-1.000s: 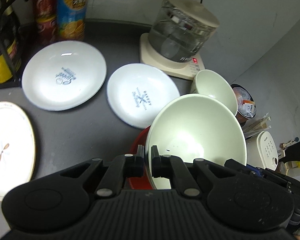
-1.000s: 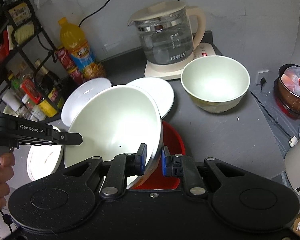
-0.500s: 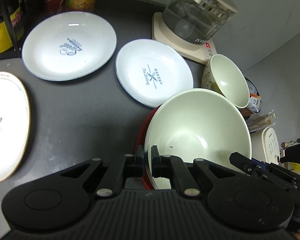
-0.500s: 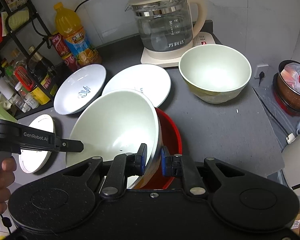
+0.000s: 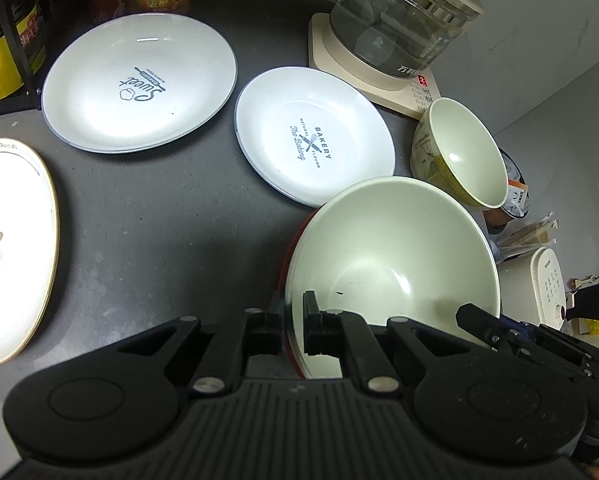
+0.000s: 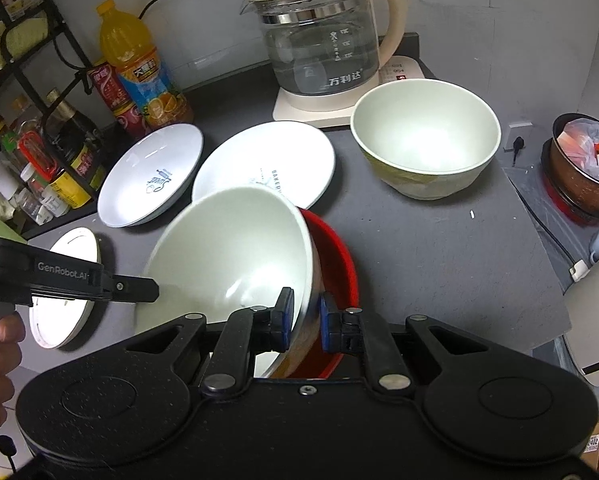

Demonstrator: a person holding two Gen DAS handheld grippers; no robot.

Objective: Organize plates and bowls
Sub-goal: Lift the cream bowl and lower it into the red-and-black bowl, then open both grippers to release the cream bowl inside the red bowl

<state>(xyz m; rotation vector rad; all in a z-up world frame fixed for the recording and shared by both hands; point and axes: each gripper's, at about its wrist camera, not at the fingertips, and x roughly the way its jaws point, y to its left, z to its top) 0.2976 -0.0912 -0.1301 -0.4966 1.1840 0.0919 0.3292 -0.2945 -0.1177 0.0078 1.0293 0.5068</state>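
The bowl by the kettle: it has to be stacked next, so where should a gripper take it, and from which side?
Grip the bowl by its rim, one finger inside and one outside. It stands upright and open, and its round, wide body gives no other purchase. Come from above at the near edge, probably; the kettle crowds the far side.

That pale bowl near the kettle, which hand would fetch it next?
Probably the right. The spare bowl sits on the right gripper's side; the left gripper is on the far side. Both are clamped on the big bowl over the red bowl.
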